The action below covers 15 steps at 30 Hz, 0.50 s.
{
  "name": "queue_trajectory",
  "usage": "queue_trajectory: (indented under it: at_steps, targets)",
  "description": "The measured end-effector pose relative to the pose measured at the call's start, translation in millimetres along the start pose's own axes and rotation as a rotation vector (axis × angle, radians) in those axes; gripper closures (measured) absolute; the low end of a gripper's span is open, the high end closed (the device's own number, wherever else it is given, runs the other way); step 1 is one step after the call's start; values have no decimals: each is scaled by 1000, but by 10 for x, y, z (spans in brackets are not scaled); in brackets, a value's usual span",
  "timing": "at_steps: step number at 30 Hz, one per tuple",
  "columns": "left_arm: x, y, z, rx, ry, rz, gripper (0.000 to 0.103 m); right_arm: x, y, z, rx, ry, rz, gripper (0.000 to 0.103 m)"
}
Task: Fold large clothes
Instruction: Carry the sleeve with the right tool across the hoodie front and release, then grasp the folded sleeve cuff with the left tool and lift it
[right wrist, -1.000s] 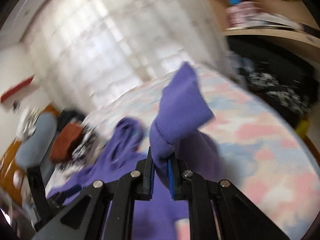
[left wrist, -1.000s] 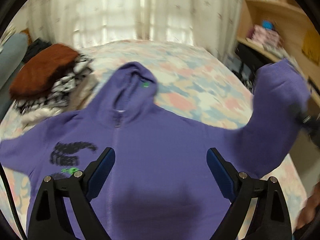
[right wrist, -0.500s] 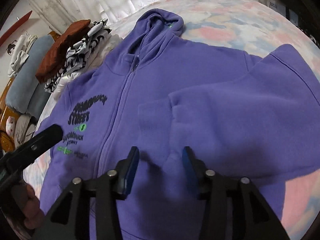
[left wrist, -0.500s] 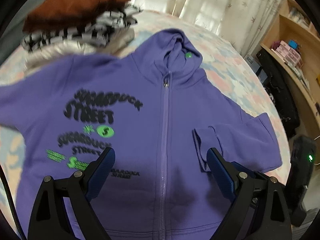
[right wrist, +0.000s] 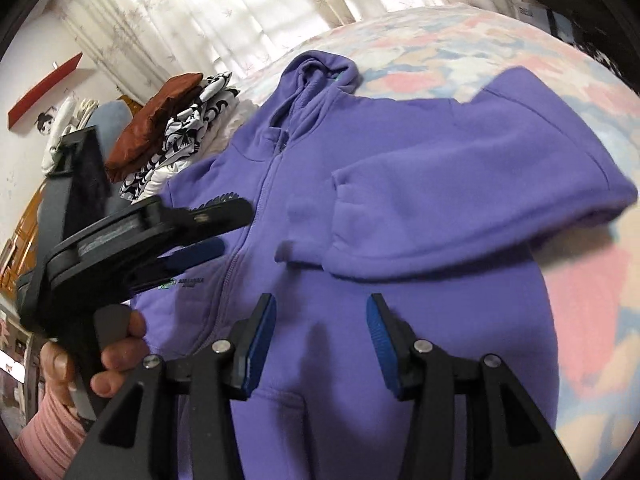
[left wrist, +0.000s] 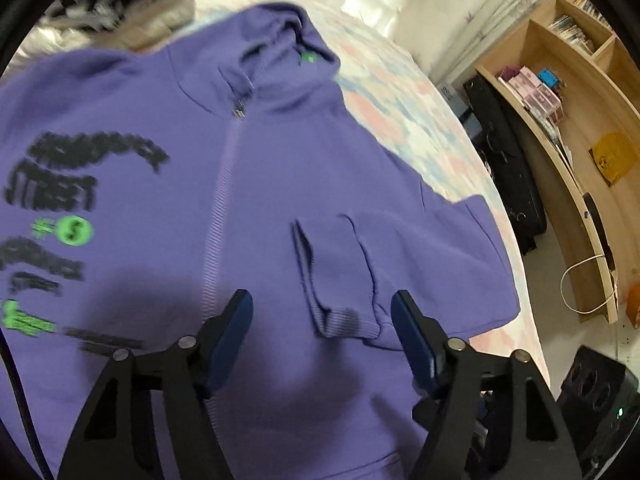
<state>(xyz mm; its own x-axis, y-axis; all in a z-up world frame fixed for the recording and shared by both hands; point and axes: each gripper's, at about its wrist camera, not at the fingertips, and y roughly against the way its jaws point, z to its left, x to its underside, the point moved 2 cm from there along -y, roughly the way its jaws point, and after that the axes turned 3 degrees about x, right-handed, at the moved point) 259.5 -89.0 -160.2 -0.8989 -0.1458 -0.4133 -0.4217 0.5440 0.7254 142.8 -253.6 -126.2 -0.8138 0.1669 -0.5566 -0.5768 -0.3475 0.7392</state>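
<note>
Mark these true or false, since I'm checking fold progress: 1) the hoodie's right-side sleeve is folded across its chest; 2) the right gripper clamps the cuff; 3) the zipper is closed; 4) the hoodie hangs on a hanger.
1) True: the sleeve lies across the purple hoodie.
2) False: the right gripper is open above the fabric, and the cuff lies free.
3) True: the zipper is closed up to the collar.
4) False: it lies flat on the floral bed.
</note>
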Motion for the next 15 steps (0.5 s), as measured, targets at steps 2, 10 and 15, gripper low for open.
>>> queue_trajectory:
  at_steps: [2, 10, 15]
  targets:
    - [11, -117, -12, 14, 11, 28, 34, 38, 36, -53, 2, -24, -16, 56]
    - [63, -428, -101, -19, 10, 64, 37, 202, 64, -212, -8, -84, -45, 56]
    - [37, -568, -373, -85, -73, 105, 88, 267, 20, -286, -22, -122, -48, 56]
